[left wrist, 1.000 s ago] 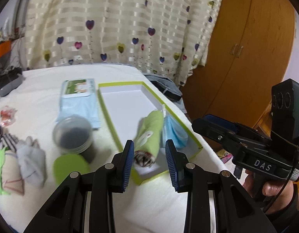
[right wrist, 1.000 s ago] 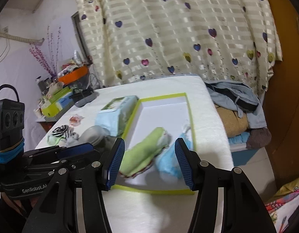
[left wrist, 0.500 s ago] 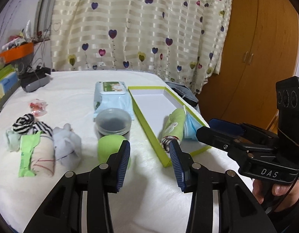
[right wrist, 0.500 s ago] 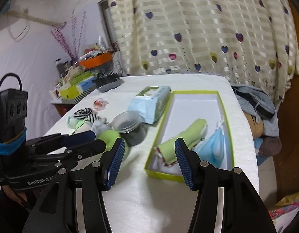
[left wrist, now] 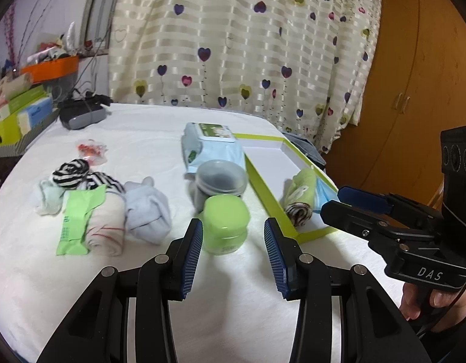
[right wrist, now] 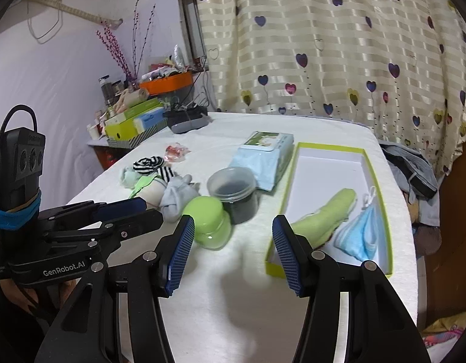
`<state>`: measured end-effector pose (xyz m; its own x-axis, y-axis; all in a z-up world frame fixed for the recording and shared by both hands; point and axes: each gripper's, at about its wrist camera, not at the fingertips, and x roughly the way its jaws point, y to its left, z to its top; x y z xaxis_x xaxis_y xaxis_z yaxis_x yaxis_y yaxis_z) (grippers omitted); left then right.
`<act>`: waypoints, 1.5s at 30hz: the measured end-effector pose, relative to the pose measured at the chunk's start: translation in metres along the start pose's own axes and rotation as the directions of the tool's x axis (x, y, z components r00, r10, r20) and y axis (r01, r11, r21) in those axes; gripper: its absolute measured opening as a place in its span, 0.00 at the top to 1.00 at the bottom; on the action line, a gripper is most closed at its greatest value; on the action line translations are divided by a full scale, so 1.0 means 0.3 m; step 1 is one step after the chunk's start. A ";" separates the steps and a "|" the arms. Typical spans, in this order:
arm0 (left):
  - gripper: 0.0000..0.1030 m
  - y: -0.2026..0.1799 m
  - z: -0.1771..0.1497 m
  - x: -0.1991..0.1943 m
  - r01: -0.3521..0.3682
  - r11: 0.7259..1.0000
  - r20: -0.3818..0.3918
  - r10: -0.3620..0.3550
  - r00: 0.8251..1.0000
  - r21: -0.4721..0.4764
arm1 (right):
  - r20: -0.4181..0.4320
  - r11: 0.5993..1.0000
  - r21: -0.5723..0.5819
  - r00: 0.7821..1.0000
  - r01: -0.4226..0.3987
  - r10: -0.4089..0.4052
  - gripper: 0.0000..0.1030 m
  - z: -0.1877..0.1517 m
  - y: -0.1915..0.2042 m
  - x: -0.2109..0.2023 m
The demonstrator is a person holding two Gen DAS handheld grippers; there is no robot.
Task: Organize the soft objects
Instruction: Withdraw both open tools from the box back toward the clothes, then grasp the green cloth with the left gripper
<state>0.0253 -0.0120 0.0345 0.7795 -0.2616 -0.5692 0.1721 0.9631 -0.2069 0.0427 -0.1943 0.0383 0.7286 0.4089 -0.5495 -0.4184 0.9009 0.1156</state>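
Note:
A green-rimmed white box point(left wrist: 269, 154) point(right wrist: 326, 166) lies on the white bed. It holds a rolled green towel point(left wrist: 299, 193) point(right wrist: 326, 214) and a blue face mask point(right wrist: 358, 231). Left of it lie a grey sock bundle point(left wrist: 146, 208) point(right wrist: 177, 198), a cream roll with a green label point(left wrist: 90, 220), a striped sock ball point(left wrist: 71, 172) point(right wrist: 148, 163) and a pale green sock point(left wrist: 48, 196). My left gripper point(left wrist: 233, 254) is open and empty, just short of a green jar point(left wrist: 225, 224). My right gripper point(right wrist: 233, 254) is open and empty, above the bed between jar and box.
A dark clear-lidded tub point(left wrist: 219, 181) point(right wrist: 236, 192) stands behind the green jar point(right wrist: 208, 224). A wet-wipes pack point(left wrist: 210, 145) point(right wrist: 264, 157) lies behind that. A small red wrapper point(left wrist: 92, 151), a black device point(left wrist: 80, 112), side-table clutter point(right wrist: 136, 118), a wardrobe point(left wrist: 414, 90).
Both grippers have pulled back from the box and swung left. The left view went from the towel in the box to the green jar and the sock pile.

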 end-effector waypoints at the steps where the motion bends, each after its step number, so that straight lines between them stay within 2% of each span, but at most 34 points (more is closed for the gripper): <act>1: 0.61 0.008 -0.003 -0.004 -0.002 1.000 -0.001 0.002 1.000 -0.006 | -0.002 1.000 -0.005 1.000 -0.006 0.006 0.47 0.002 0.010 0.004; 17: 0.61 0.205 -0.025 -0.040 -0.107 0.989 0.008 0.108 0.994 -0.100 | -0.039 0.993 -0.076 0.995 -0.094 0.092 0.47 0.025 0.131 0.096; 29: 0.59 0.373 -0.020 -0.025 -0.211 0.964 -0.009 0.213 0.977 -0.163 | -0.075 0.983 -0.119 0.988 -0.140 0.132 0.47 0.050 0.201 0.176; 37: 0.59 0.494 -0.031 0.035 -0.267 0.941 -0.066 0.259 0.964 -0.209 | -0.096 0.974 -0.145 0.983 -0.172 0.159 0.47 0.065 0.241 0.225; 43: 0.59 0.547 -0.037 0.097 -0.268 0.939 -0.110 0.249 0.962 -0.216 | -0.104 0.970 -0.158 0.980 -0.183 0.168 0.47 0.072 0.259 0.246; 45: 0.59 0.566 -0.036 0.128 -0.284 0.932 -0.137 0.258 0.956 -0.226 | -0.108 0.970 -0.157 0.980 -0.186 0.170 0.47 0.072 0.261 0.253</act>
<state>0.0780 0.1409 -0.0310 0.7075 -0.0101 -0.7066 -0.1971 0.9574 -0.2111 0.0770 -0.0895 0.0235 0.5842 0.5379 -0.6078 -0.6263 0.7750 0.0840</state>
